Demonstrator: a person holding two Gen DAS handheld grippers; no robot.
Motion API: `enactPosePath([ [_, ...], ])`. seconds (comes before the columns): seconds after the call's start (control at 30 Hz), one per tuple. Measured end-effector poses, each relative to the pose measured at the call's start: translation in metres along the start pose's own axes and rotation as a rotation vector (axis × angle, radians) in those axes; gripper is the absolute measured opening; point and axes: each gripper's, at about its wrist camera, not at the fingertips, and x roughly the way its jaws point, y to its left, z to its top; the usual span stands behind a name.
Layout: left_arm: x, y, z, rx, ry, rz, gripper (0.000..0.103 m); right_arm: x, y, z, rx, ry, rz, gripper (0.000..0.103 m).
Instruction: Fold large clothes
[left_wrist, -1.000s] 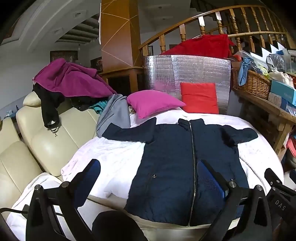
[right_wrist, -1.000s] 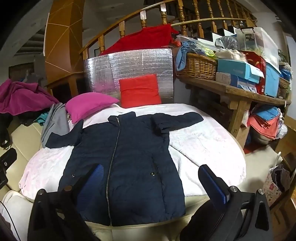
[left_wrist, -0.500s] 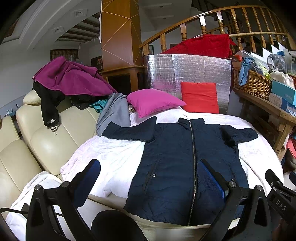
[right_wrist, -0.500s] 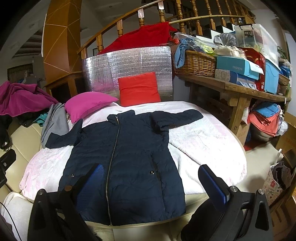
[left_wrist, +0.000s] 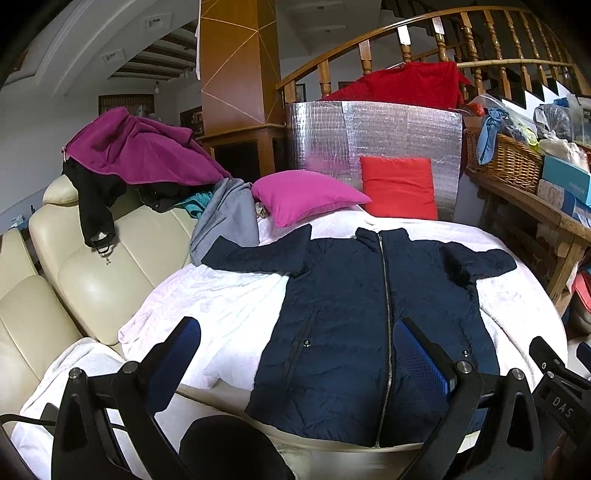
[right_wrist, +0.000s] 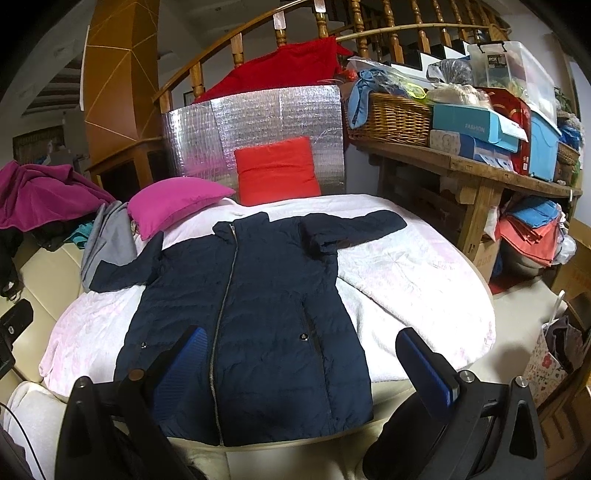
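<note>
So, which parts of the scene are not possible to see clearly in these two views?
- Navy jacket: its hem corner, left wrist view, hidden behind the left gripper finger.
- Same jacket: hem near the zip, right wrist view, covered by the right gripper finger.
- Grey garment: mostly under the jacket sleeve and pink pillow, so its type is unclear.
- Wicker basket: contents too jumbled to name.

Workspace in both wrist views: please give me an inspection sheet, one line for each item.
Surface: pale blanket over a rounded top.
Job's things: navy jacket flat, zipped, both sleeves out.
Clutter: pink pillow, red pillow, grey garment.
Grippers: left tool open, empty; right tool open, empty.
Cables: thin black cable near left tool.
Surroundings: cream sofa, wicker basket, loaded wooden bench.
</note>
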Motion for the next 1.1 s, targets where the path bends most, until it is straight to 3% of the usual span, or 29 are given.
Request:
enactPosePath([
  [1.1,0.037,0.000,-0.002,-0.007,0.057,0.016,0.103,0.033,0.001,0.001,0.005,0.050,-0.008,0.103],
])
